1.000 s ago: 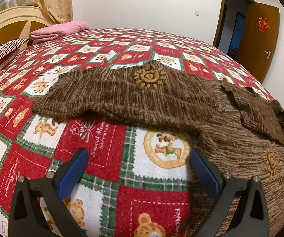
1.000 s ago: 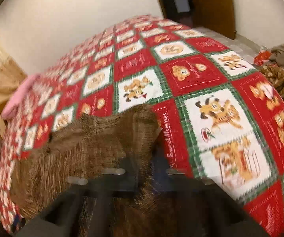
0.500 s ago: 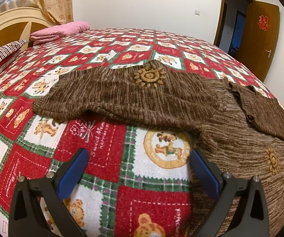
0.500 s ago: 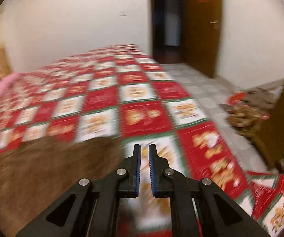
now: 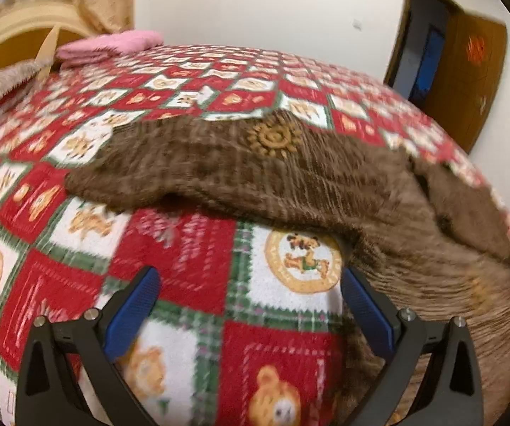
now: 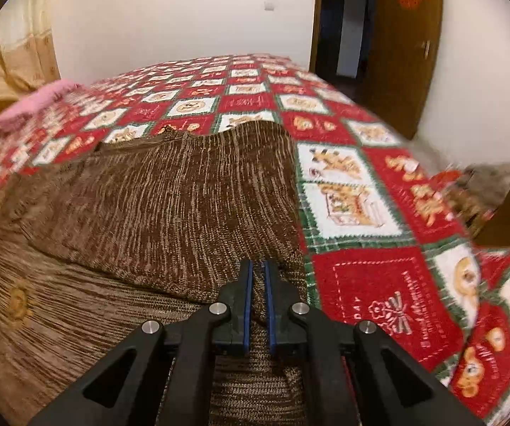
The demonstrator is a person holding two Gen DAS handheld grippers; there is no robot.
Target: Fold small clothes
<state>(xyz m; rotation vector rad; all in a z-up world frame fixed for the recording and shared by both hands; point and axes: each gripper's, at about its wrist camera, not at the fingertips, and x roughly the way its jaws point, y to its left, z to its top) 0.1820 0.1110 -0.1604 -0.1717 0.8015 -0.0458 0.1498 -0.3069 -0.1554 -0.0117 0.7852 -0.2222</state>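
The brown knit sweater (image 6: 170, 213) lies on the patchwork bedspread (image 6: 379, 284), right under our right gripper (image 6: 258, 294), whose jaws are pressed together with nothing held. Farther left, our left gripper (image 5: 251, 305), jaws wide apart, faces the sweater's long sleeve (image 5: 191, 167) stretching crosswise.

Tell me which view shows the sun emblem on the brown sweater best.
The left wrist view: the sun emblem sits near the middle of the frame on the brown sweater, its rays distinct. The right wrist view shows only a blurred emblem near the left edge.
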